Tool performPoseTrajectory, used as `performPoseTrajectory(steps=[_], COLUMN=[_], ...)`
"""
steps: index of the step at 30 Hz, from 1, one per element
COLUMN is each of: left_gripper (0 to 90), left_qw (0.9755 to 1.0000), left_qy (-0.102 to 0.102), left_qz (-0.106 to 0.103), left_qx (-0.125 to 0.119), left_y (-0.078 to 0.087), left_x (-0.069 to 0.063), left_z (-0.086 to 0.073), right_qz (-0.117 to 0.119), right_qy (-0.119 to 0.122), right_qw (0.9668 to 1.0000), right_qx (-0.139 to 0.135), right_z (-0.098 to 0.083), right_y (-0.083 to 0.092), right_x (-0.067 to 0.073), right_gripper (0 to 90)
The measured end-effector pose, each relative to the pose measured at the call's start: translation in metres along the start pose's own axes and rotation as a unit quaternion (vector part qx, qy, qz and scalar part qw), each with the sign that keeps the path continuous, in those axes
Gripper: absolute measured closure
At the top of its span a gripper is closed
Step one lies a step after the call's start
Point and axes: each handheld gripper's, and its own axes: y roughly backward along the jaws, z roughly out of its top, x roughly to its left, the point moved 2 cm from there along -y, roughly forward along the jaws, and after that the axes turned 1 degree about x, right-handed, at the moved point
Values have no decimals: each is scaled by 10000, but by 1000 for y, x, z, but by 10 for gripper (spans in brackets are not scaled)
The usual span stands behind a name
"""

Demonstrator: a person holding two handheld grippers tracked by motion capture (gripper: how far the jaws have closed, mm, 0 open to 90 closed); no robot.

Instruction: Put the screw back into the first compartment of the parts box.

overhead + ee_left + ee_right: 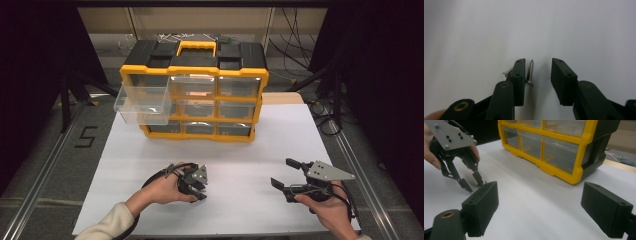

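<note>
Two screws lie on the white bench (150, 165): one screw (530, 71) between the left claw's (537, 75) jaws, just beside the left one, the second screw (508, 72) outside that jaw. We judge the closing pinch may nudge the outer screw or tip the inner one. The left claw is part-spread, pinching nothing. The right claw (539, 202) is spread wide, empty, facing the yellow drawer organizer (194, 75).
</note>
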Motion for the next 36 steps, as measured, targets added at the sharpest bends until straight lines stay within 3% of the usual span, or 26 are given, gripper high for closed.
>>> performPoseTrajectory(steps=[3, 5, 7, 8, 9, 10, 11, 14, 16, 17, 18, 24, 25, 28, 29, 30, 32, 33, 34, 35, 36], left_gripper=[672, 704, 745, 759, 785, 802, 822, 843, 847, 849, 851, 855, 855, 856, 856, 856, 856, 856, 856, 856, 857], left_qw=[9999, 9996, 9993, 9991, 9983, 9981, 9979, 9969, 9962, 9965, 9958, 9958, 9957, 9967, 9972, 9976, 9984, 9992, 9991, 9974, 9971], left_qy=[-39, 171, 208, 194, -23, -20, 8, 160, 230, 436, 512, 475, 342, 300, 443, 390, 499, 401, 390, 558, 515], left_qz=[-54, -98, -128, -143, -169, -176, -184, -241, -256, -245, -259, -180, -189, -198, -178, -170, -90, -28, 24, 100, 206], left_qx=[141, 182, 283, 335, 565, 598, 624, 734, 796, 674, 707, 766, 846, 728, 579, 553, 233, 4, -173, -443, -521], left_y=[1, 0, 1, 1, 4, 4, 4, 4, 4, 2, 2, 2, 4, 7, 7, 10, 16, 21, 27, 32, 40], left_x=[3, 2, 3, 3, 6, 6, 6, 7, 7, 5, 5, 4, 5, 6, 4, 3, -1, -1, -2, -4, -3], left_z=[2, 3, 3, 4, 4, 4, 4, 5, 7, 8, 8, 10, 9, 6, 5, 5, 6, 7, 8, 9, 10], right_qz=[-8, 12, 7, -7, 23, 21, -12, -2, -17, 25, 9, -15, 38, 11, 17, 26, 19, 5, 3, 12, 4], right_qy=[71, 16, 61, 46, -29, -35, 59, 76, 78, 70, 76, 65, -15, 35, 23, -24, -33, -33, -33, -32, -31], right_qw=[10000, 10000, 10000, 10000, 10000, 9998, 9999, 10000, 9999, 10000, 10000, 9999, 10000, 10000, 10000, 9999, 9998, 9998, 9998, 9998, 9998], right_qx=[-17, 18, -20, -1, 85, 213, 133, 6, 136, 10, 5, 138, 83, 63, 76, 110, 216, 219, 219, 213, 214], right_z=[0, 0, 0, -1, -1, -1, -1, -1, -1, -1, -1, -1, -1, -1, -1, -1, -1, -1, -1, -1, -1], right_y=[-1, 0, -1, -1, 0, 2, 1, -1, 1, -1, -1, 1, 0, 0, 0, 0, 2, 2, 2, 2, 2], right_x=[-1, 0, -1, -1, 0, 0, -1, -1, -1, -1, -1, -1, 0, -1, -1, 0, 0, 0, 0, 0, 0], right_gripper=[154, 154, 154, 154, 154, 154, 154, 154, 154, 154, 154, 154, 154, 154, 154, 154, 155, 154, 154, 154, 154])
